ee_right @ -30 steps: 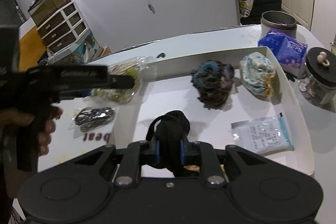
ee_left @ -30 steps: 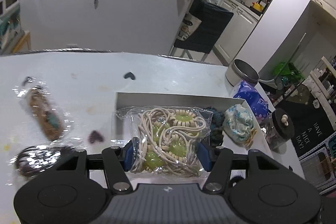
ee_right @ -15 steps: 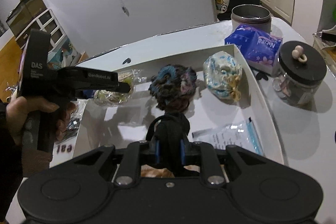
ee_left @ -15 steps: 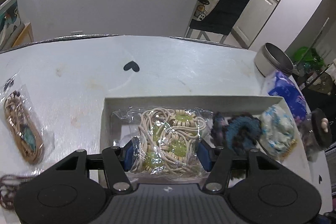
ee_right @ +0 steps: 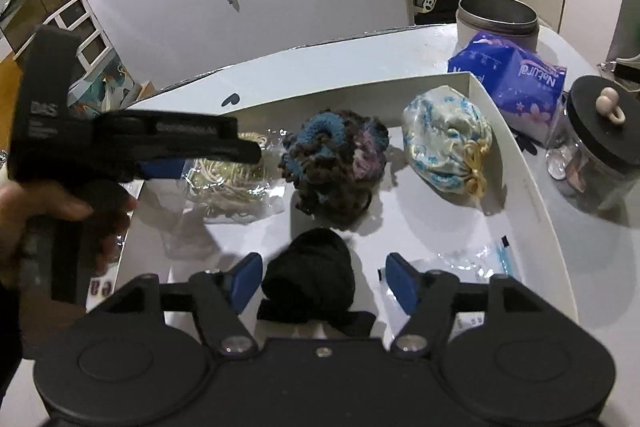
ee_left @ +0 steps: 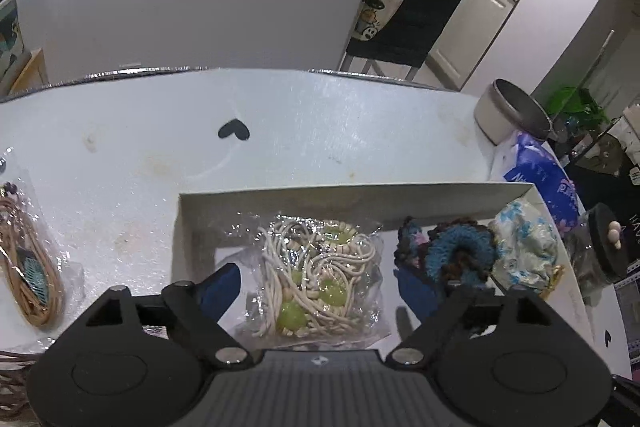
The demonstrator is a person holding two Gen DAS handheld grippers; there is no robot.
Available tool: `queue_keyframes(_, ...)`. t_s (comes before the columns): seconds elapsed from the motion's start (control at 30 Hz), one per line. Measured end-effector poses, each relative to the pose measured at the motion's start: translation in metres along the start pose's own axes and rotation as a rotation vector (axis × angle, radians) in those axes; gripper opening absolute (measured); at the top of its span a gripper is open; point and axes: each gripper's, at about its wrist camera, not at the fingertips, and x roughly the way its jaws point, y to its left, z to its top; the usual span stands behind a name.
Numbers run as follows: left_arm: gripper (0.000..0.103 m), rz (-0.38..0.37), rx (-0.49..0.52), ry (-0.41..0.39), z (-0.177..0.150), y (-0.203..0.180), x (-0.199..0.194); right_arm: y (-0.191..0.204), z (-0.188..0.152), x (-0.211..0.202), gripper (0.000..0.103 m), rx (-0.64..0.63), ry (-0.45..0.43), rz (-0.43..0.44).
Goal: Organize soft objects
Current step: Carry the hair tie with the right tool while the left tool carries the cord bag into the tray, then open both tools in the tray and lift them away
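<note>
A white tray (ee_left: 280, 195) sits on the white table. My left gripper (ee_left: 318, 291) is open, its blue pads either side of a clear bag of cream cord and green beads (ee_left: 316, 279) lying in the tray's left end. My right gripper (ee_right: 322, 279) is open around a black fabric bundle (ee_right: 310, 279) resting on the tray (ee_right: 516, 163). In the tray also lie a blue-brown crochet scrunchie (ee_right: 336, 163), a blue-white fabric scrunchie (ee_right: 448, 143) and a flat clear packet (ee_right: 476, 263). The left gripper shows in the right wrist view (ee_right: 168, 169) over the bead bag (ee_right: 224, 183).
Left of the tray lies a bagged brown cord necklace (ee_left: 28, 271). To the right stand a metal tin (ee_right: 496, 19), a purple tissue pack (ee_right: 516, 79) and a black-lidded glass jar (ee_right: 592, 143). A chair (ee_left: 404, 15) stands beyond the table's far edge.
Both grippers opened. The left one let go of the bead bag in the tray; the right one released the black bundle onto the tray floor.
</note>
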Motion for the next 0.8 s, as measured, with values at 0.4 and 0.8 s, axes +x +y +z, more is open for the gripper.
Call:
queue_keyframes(0.4, 0.096, 0.006, 0.039, -0.016, -0.010, -0.002, -0.039, -0.005, -0.007, -0.021, 0.074, 0.027, -0.019, 0.000)
queue_keyframes(0.8, 0.100, 0.016, 0.057, -0.059, -0.031, -0.015, -0.095, -0.012, -0.009, -0.057, 0.074, 0.037, -0.090, -0.018)
